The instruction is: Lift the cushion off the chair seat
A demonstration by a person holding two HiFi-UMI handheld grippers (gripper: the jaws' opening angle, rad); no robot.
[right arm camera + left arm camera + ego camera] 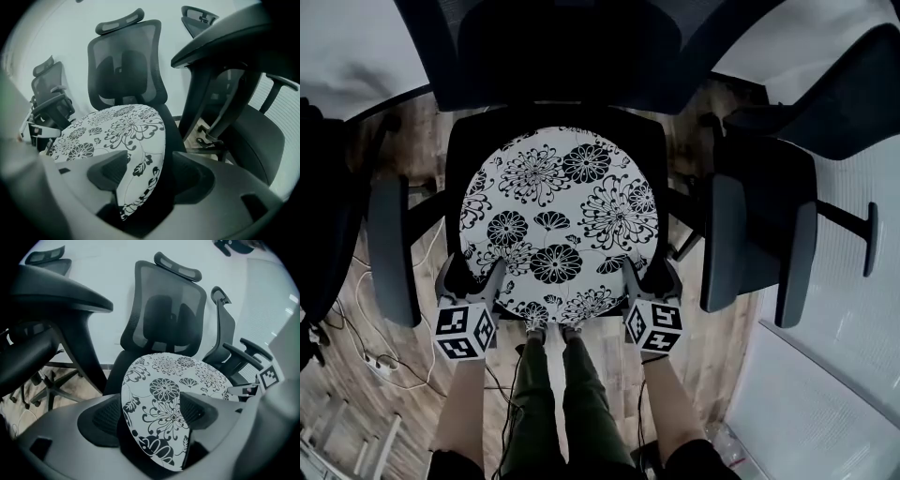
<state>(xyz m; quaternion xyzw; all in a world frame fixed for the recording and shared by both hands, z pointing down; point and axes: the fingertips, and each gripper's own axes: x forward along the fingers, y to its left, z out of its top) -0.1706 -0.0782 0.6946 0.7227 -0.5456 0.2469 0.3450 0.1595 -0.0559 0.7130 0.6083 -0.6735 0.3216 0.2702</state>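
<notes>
The left gripper [474,275] is held wide open, with the near rim of the floral cushion [558,220] between its jaws, unclamped. The cushion is seen lying flat on the chair seat [461,150]. The right gripper [649,276] is spread likewise around the rim. Clamping and lifting are judged outstanding.

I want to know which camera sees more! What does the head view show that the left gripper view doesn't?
Only the head view shows the person's legs and the whole round cushion from above. Only the left gripper view shows the chair's mesh back from the front, with its headrest, and the cushion's edge between the open jaws of the left gripper. Both show the flowered cushion lying on the black chair.
</notes>
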